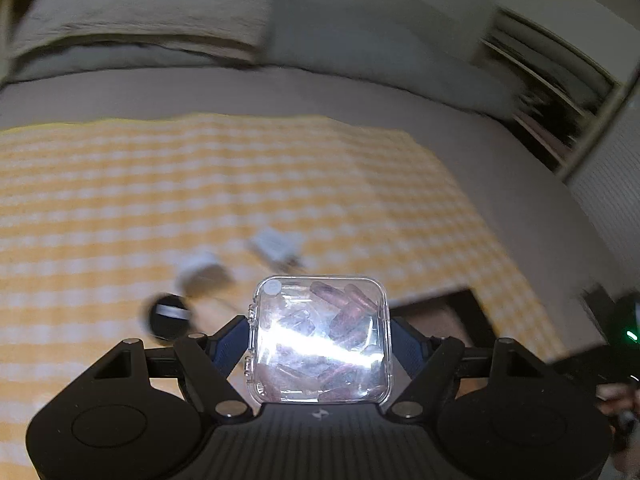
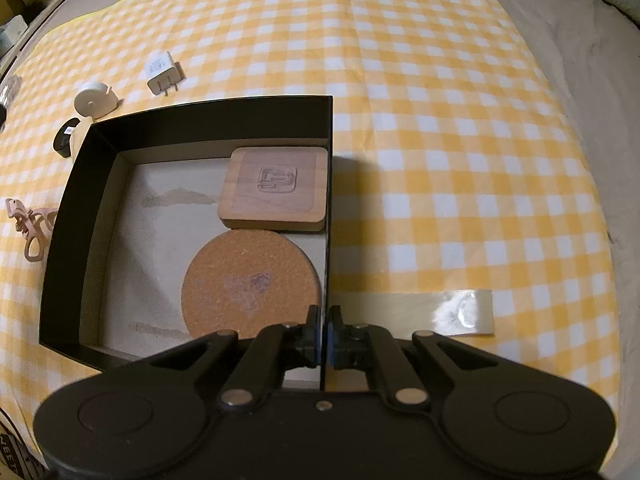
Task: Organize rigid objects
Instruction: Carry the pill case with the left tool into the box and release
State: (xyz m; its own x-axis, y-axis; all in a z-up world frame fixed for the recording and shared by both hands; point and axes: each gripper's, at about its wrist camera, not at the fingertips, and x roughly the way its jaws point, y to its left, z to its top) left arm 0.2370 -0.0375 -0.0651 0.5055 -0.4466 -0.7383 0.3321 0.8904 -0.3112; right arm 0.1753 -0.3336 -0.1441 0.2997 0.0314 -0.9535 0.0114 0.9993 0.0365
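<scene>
Left gripper [image 1: 320, 340]: closed on a clear plastic case [image 1: 320, 336] of small reddish-brown cylinders, blue pads pressing its two sides, lid facing the camera; held flat across the width, probably so the hinged lid stays shut and the contents do not spill. Lifted clear of the yellow checked cloth [image 1: 240, 184], the background blurred. Beyond it, centre-left of the frame, a white charger plug [image 1: 276, 246], a white round piece [image 1: 202, 270] and a black round piece [image 1: 168, 316], loose on the cloth, not yet sorted.

Right gripper [image 2: 324, 336]: fully closed, pinching the thin right wall of the black box [image 2: 192, 116] at lower centre of the frame, likely to steady the box while items go in. Inside, tight against that wall, a square wooden coaster [image 2: 276, 188] in the far corner and a round cork coaster [image 2: 250, 284] just below it, touching or nearly so; packed to one side, leaving the left half of the floor bare, presumably room for the case. Left of the box, pink clips [image 2: 30, 224] on the cloth; lower right, a strip of tape [image 2: 420, 312].
</scene>
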